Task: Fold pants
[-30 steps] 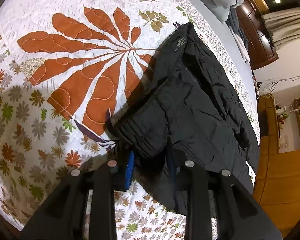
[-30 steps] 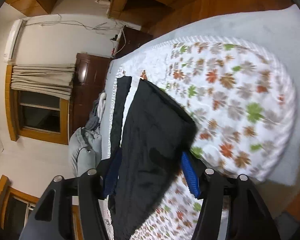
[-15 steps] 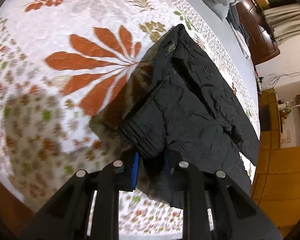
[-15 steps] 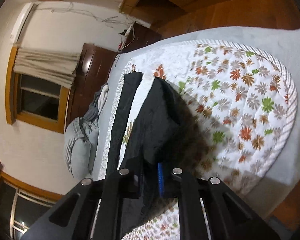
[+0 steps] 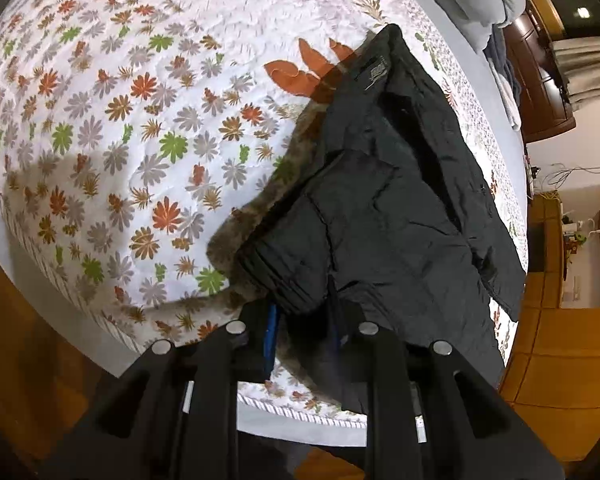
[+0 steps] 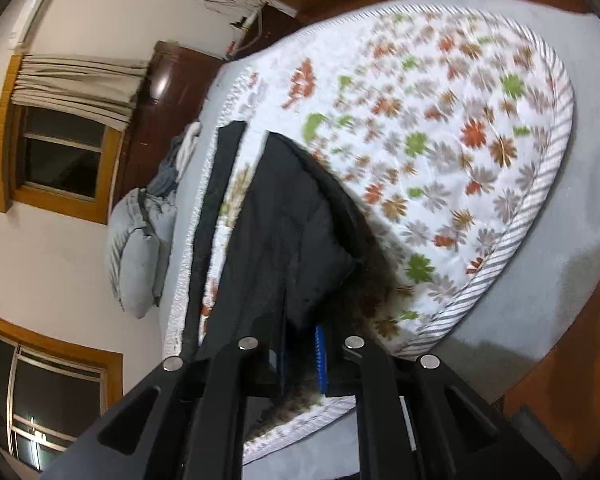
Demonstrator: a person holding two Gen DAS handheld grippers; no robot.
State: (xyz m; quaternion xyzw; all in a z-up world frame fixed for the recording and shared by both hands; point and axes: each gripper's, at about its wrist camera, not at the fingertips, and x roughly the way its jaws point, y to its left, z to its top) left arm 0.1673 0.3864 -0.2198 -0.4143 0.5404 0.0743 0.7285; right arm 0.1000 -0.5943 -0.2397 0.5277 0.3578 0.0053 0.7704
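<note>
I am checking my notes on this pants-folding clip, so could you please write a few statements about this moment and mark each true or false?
1. The black pants lie on a floral quilt. True.
2. The left gripper hangs open, clear of the fabric. False: its jaws are closed on a ribbed edge of the pants.
3. The right gripper is shut on the pants. True.
4. The quilt is plain grey. False: it is white with orange, green and grey flowers.
5. A grey pillow lies at the far end of the bed, below a window. True.
</note>
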